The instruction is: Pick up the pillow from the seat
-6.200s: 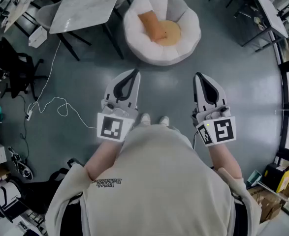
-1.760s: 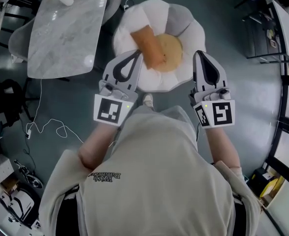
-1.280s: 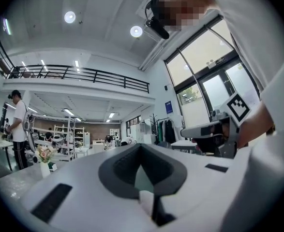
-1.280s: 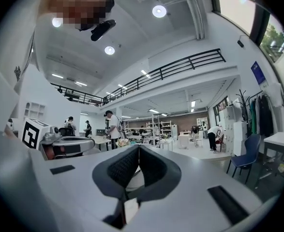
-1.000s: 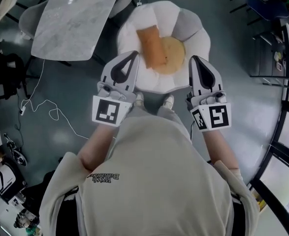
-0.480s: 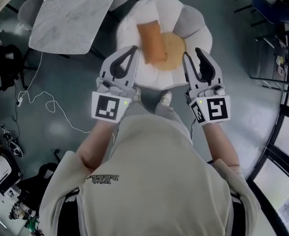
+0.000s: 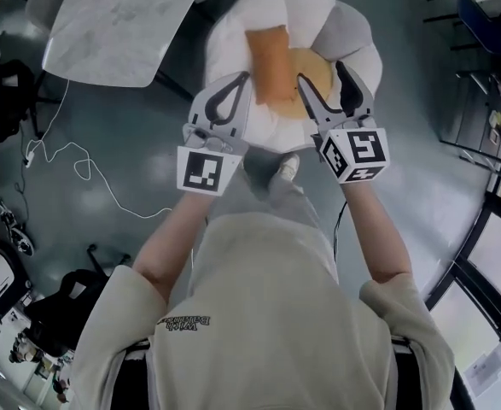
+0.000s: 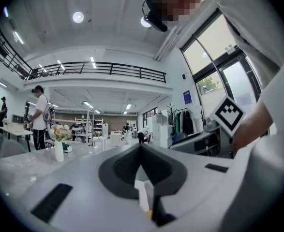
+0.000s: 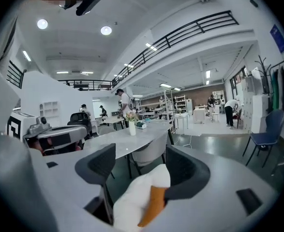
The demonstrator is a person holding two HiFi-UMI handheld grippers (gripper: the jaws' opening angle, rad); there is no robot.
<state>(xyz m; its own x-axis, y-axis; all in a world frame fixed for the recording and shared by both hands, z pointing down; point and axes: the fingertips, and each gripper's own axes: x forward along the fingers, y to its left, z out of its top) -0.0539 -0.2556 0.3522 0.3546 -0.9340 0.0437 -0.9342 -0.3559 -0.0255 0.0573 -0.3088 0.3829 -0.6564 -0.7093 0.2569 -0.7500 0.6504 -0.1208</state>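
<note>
An orange rectangular pillow (image 7: 270,51) lies on a white, petal-shaped seat (image 7: 233,24), partly over its round tan cushion (image 7: 317,62). My left gripper (image 7: 242,77) is shut, its tips over the seat's near edge just left of the pillow. Over the tan cushion, right of the pillow, hovers my right gripper (image 7: 323,77); its jaws are opening and nothing is pressed between them. In the right gripper view the pillow (image 9: 150,208) and the white seat (image 9: 134,199) show below, past the open gripper (image 9: 141,157). The left gripper (image 8: 142,148) looks level across the room; the pillow is hidden there.
A marble-topped table (image 7: 118,15) stands left of the seat, with a grey chair (image 9: 149,151) tucked under it. A white cable (image 7: 71,165) snakes over the grey floor at left. Chairs and desks stand at the far right (image 7: 489,24). People stand far off in the hall (image 8: 39,117).
Both grippers have moved forward over the seat, closer to the pillow. The right jaws, shut a second ago, now stand apart. The left jaws stay shut.
</note>
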